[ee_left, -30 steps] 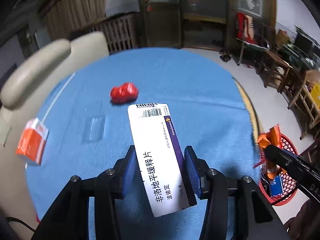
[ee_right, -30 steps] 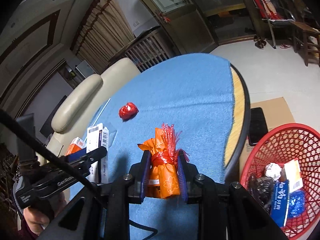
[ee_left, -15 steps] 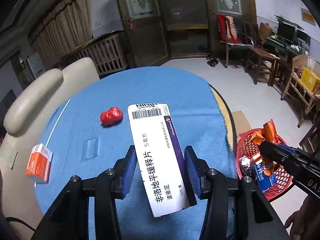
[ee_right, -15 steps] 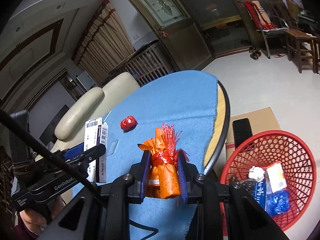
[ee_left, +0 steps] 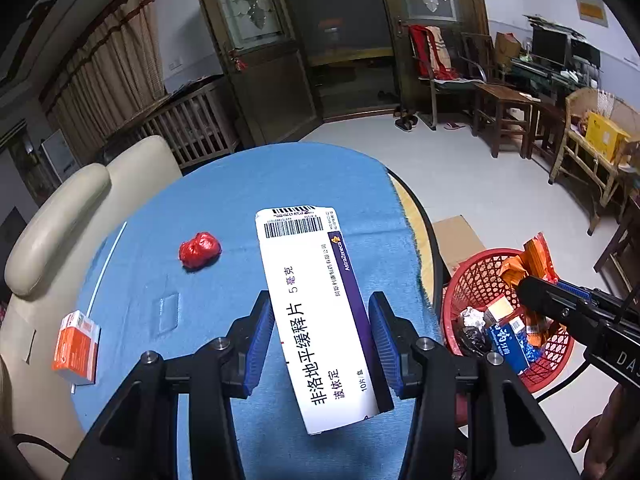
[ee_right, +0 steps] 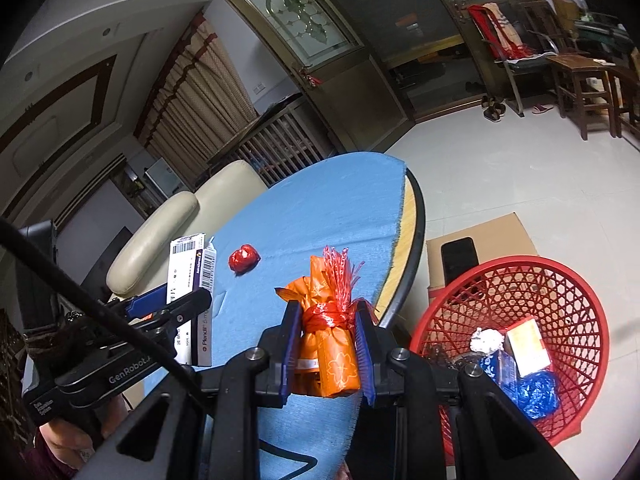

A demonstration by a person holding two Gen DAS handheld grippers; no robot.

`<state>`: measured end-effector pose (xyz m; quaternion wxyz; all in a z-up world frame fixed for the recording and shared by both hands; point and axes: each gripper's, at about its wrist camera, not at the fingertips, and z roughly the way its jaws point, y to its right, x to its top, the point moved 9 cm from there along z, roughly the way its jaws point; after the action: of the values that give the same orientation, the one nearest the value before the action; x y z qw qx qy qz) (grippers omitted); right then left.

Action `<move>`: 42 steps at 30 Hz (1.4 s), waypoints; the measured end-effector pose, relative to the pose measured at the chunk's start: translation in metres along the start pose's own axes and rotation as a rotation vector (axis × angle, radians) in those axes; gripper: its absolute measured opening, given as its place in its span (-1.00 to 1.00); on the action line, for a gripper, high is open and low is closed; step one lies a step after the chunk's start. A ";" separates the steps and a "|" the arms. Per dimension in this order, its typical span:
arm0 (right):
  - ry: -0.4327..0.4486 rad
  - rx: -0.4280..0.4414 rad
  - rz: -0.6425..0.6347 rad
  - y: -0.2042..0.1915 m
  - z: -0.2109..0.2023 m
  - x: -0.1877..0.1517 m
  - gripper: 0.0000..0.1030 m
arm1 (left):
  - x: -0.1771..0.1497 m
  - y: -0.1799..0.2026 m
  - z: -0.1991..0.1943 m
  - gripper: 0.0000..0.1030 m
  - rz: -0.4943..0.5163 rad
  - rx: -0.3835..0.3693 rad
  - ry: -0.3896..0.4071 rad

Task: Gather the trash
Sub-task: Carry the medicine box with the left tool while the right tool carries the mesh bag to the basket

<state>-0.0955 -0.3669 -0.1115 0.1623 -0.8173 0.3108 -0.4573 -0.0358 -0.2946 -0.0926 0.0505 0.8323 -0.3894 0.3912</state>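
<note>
The white medicine box [ee_left: 320, 312] is pinched lengthwise between the jaws of the left gripper [ee_left: 322, 338], raised above the blue-covered surface [ee_left: 240, 192]. The orange wrapper bundle [ee_right: 330, 344], tied with red ribbon, is clamped between the jaws of the right gripper [ee_right: 326, 354] near the surface edge. A red crumpled wrapper [ee_left: 199, 249] and an orange carton [ee_left: 76, 346] lie on the surface. The red basket [ee_right: 560, 292], on the floor beside the surface, contains trash.

2 wrist fisheyes, angled down, share table [ee_left: 224, 200], basket [ee_right: 560, 280].
</note>
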 end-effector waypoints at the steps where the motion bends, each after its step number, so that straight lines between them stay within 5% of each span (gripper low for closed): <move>1: 0.002 0.000 0.003 0.001 -0.001 0.000 -0.46 | 0.000 0.002 0.000 -0.03 0.004 -0.002 0.000; 42: 0.032 -0.028 0.095 0.039 -0.031 0.000 -0.46 | 0.001 0.060 -0.003 -0.03 0.139 -0.047 0.003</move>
<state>-0.1356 -0.3954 -0.1166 0.1674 -0.7963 0.3582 -0.4578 -0.0784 -0.3359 -0.1035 0.0433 0.8013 -0.4555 0.3855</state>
